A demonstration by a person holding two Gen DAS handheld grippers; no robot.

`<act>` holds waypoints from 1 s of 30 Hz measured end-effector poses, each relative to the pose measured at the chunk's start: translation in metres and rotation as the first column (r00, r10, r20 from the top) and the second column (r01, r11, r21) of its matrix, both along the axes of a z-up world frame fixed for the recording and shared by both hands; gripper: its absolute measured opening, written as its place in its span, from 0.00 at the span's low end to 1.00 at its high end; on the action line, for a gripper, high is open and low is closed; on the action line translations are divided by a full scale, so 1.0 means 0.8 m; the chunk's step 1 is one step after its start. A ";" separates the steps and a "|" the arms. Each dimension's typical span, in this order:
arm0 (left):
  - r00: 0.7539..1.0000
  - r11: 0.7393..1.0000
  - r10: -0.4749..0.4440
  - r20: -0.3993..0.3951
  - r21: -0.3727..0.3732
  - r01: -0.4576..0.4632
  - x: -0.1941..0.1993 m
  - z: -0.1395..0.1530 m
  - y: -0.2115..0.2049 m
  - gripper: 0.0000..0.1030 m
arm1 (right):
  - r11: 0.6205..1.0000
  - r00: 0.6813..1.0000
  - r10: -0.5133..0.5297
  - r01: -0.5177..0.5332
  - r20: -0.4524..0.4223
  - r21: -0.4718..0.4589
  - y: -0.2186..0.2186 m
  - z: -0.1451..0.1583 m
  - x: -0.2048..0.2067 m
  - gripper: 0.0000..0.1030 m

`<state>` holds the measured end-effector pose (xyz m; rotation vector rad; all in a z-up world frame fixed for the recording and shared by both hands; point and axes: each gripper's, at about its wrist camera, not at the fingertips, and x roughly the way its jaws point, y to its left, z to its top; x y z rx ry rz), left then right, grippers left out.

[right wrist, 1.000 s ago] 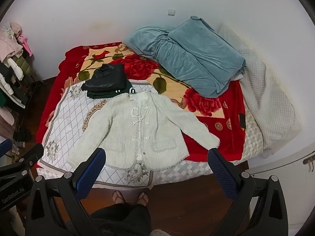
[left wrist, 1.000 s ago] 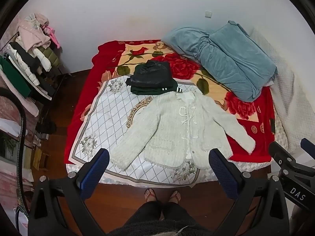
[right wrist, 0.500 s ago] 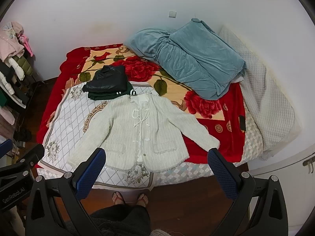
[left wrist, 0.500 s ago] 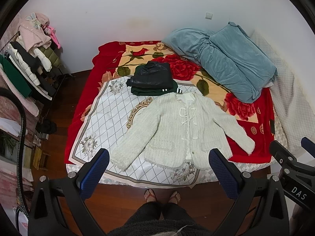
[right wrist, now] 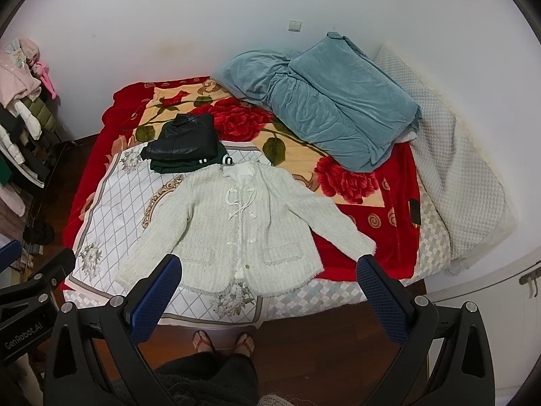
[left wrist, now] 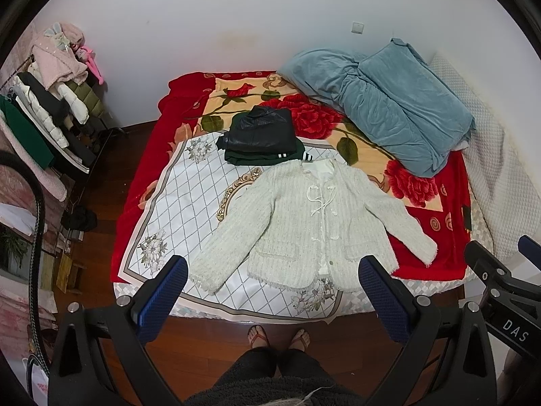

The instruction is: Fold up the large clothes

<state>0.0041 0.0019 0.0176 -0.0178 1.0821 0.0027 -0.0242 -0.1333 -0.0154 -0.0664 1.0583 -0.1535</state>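
- Left wrist view: our left gripper (left wrist: 274, 286) hangs released, blue fingers (left wrist: 162, 296) spread wide at the bottom of the frame, above the floor and gripping nothing.
- The cream jacket (left wrist: 314, 226) lies flat, front up, sleeves spread, at centre frame on the bed (left wrist: 142, 182); a dark folded stack (left wrist: 262, 138) sits just above its collar, a blue quilt (left wrist: 382, 108) upper right.
- Right wrist view: our right gripper (right wrist: 268, 284) is released too, jaws wide apart, empty.
- Here the cream jacket (right wrist: 236, 226) sits centre frame, hem near the bed's (right wrist: 399, 237) lower edge.
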 end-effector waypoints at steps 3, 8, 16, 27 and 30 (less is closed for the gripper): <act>1.000 1.000 0.000 -0.001 -0.002 0.000 0.001 0.001 0.000 1.00 | 1.000 1.000 0.001 -0.001 0.000 0.000 0.000 0.000 0.000 1.00; 1.000 1.000 -0.001 0.000 -0.001 0.001 0.000 0.001 0.000 1.00 | 1.000 1.000 0.002 -0.002 0.002 0.001 -0.001 0.000 -0.001 1.00; 1.000 1.000 -0.001 0.004 0.000 0.001 0.000 0.002 -0.002 1.00 | 1.000 1.000 0.001 -0.001 0.004 0.001 -0.002 0.006 0.002 1.00; 1.000 1.000 -0.001 0.006 -0.002 0.001 0.000 0.004 -0.003 1.00 | 1.000 1.000 0.002 -0.002 0.005 0.002 0.000 0.006 0.001 1.00; 1.000 1.000 -0.001 0.008 0.000 0.001 0.002 0.005 -0.004 1.00 | 1.000 1.000 0.001 -0.001 0.006 0.003 0.000 0.005 0.000 1.00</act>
